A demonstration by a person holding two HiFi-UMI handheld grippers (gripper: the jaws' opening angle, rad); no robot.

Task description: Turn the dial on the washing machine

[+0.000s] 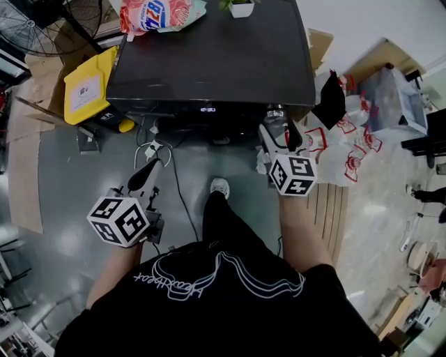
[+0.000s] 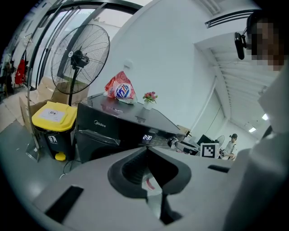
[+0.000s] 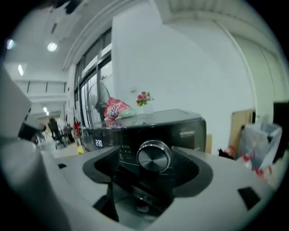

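Note:
The dark washing machine stands in front of me, its lit display on the front panel. Its silver dial is at the panel's right end. My right gripper is held up to the dial. In the right gripper view the right gripper has its jaws on either side of the dial with a little gap, so it is open. My left gripper hangs low at the left, away from the machine. In its own view the left gripper has its tips together on nothing.
A yellow-lidded bin and a standing fan are left of the machine. A detergent bag and a small flower pot sit on top. Cables lie on the floor. Plastic bags pile up at the right.

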